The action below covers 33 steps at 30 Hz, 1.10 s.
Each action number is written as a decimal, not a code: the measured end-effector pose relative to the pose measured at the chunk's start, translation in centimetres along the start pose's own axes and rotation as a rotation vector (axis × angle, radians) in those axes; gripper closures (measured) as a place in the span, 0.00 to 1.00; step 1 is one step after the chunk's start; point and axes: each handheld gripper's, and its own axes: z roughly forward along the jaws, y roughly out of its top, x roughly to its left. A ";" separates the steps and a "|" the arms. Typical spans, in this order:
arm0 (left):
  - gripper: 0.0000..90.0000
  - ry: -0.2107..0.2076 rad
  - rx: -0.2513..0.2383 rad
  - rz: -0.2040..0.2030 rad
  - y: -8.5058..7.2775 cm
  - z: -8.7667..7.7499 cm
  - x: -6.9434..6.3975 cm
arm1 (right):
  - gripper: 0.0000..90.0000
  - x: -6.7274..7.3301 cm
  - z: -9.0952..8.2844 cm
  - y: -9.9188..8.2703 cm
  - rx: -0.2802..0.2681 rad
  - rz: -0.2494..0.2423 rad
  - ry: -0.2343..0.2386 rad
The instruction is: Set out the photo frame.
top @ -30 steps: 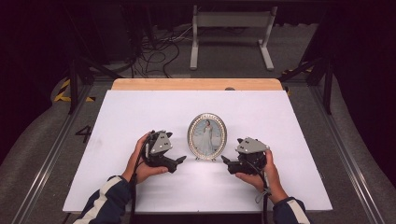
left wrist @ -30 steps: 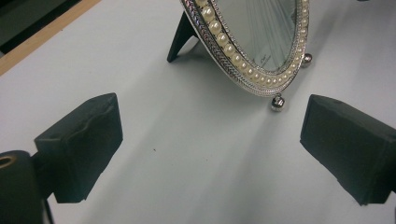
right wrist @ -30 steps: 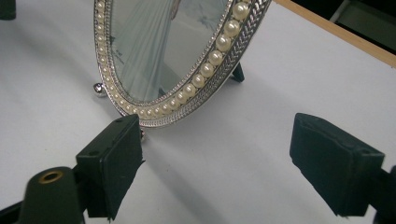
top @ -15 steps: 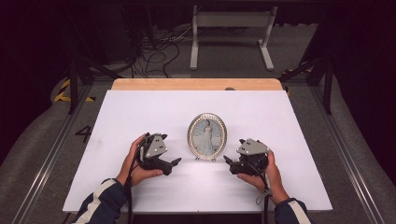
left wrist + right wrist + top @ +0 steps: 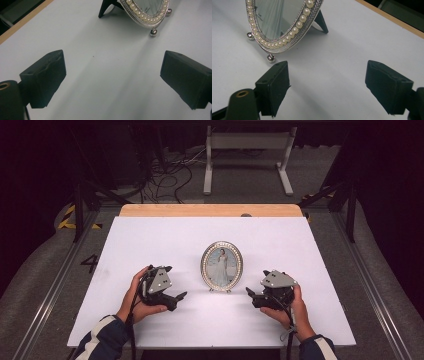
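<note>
Since the earlier frames, the left gripper (image 5: 176, 299) has been drawn back from the oval picture frame (image 5: 221, 265) toward the table's (image 5: 150, 235) near edge, while the right gripper (image 5: 251, 296) is kept almost where it was. Both sets of jaws are held wide apart, with nothing between them. The frame is stood upright on its rear prop near the table's middle, between the grippers and apart from both. An approach is judged to be in hand; next, the beaded rim (image 5: 305, 15) is to be closed on gently from the sides.
</note>
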 end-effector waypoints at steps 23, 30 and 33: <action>0.07 0.052 0.032 -0.032 -2.9 -2.6 0.7 | 0.21 -0.9 -1.4 -1.4 0.008 -0.017 -0.039; 0.07 0.064 0.037 -0.042 -4.0 -3.7 1.2 | 0.21 -1.4 -1.9 -2.0 0.014 -0.006 -0.051; 0.07 0.068 0.045 -0.045 -4.5 -4.0 1.3 | 0.21 -1.7 -2.2 -2.4 0.016 0.002 -0.056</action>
